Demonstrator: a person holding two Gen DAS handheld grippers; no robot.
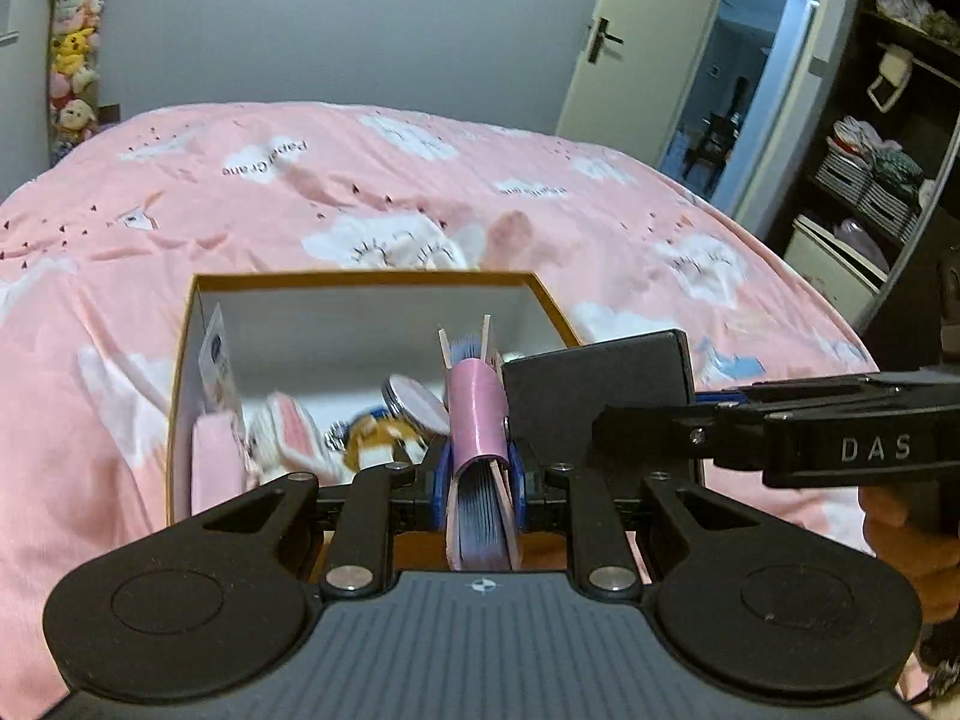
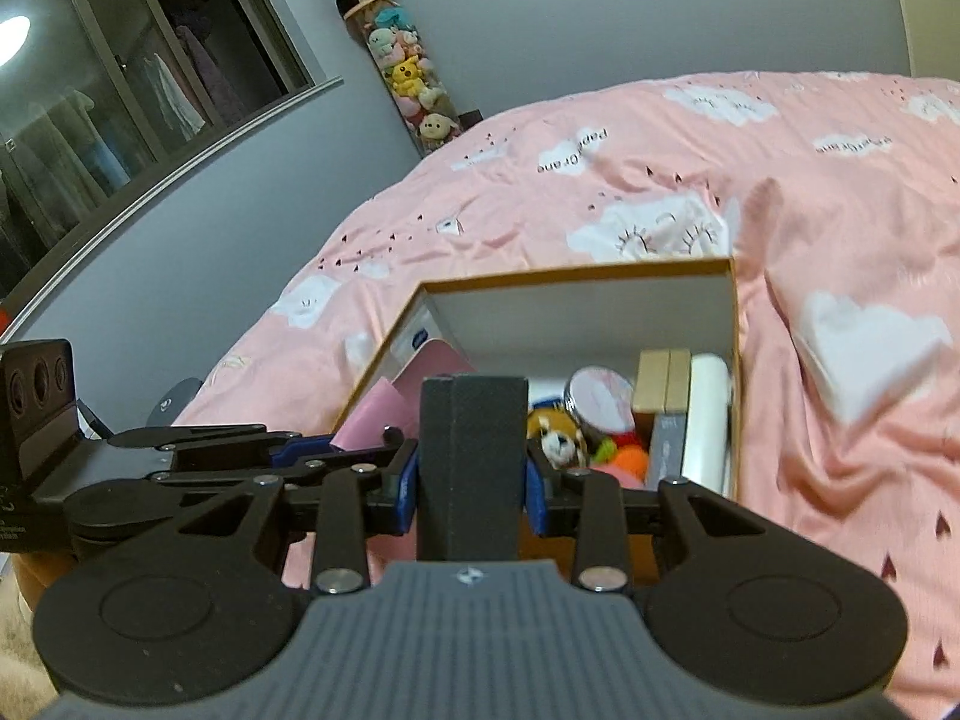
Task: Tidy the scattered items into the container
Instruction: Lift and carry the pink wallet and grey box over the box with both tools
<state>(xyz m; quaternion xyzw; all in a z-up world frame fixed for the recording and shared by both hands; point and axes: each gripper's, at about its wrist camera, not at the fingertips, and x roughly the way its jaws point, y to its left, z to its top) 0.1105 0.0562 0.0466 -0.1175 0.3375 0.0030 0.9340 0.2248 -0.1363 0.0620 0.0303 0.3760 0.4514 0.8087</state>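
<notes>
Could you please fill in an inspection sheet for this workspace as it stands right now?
Surface: bed with pink cloud-print duvet, rumpled.
Job's things: open cardboard box on the duvet; pink booklet and black box each held over its near edge.
Clutter: inside the box, plush dog, round tin, white roll, tan carton and more.
Grippers: left gripper shut on the pink booklet; right gripper shut on the black box.
Cables: nothing seen.
Surroundings: grey wall, open door, shelves, hanging plush toys, dark window.
</notes>
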